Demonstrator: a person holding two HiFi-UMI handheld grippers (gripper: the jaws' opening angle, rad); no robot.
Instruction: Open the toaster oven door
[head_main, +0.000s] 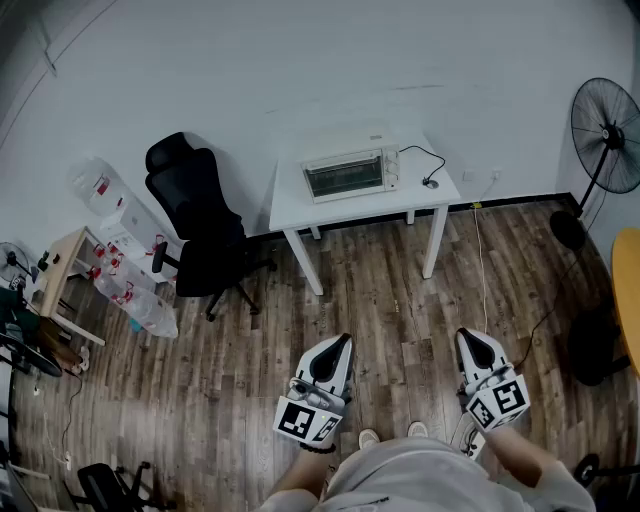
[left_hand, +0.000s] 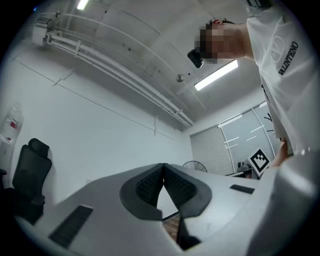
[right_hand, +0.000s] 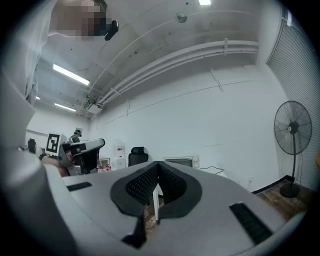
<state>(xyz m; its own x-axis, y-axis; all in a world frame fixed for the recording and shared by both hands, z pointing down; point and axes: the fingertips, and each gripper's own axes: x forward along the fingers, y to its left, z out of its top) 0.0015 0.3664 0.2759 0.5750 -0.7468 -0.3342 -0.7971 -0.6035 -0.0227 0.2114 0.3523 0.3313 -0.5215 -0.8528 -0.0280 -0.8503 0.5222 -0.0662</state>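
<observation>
A silver toaster oven (head_main: 350, 174) with its glass door closed stands on a white table (head_main: 436, 189) against the far wall. It shows small in the right gripper view as the toaster oven (right_hand: 180, 161). My left gripper (head_main: 341, 345) and right gripper (head_main: 468, 340) hang low over the wood floor, far in front of the table. Both are shut with nothing between their jaws. In the left gripper view the left gripper (left_hand: 163, 169) points up at the wall and ceiling. The right gripper (right_hand: 158, 166) points toward the table.
A black office chair (head_main: 199, 228) stands left of the table. Water bottles (head_main: 128, 290) and a small wooden stand (head_main: 62, 268) lie further left. A pedestal fan (head_main: 602, 135) stands at the right wall. A black cable (head_main: 427, 165) lies on the table beside the oven.
</observation>
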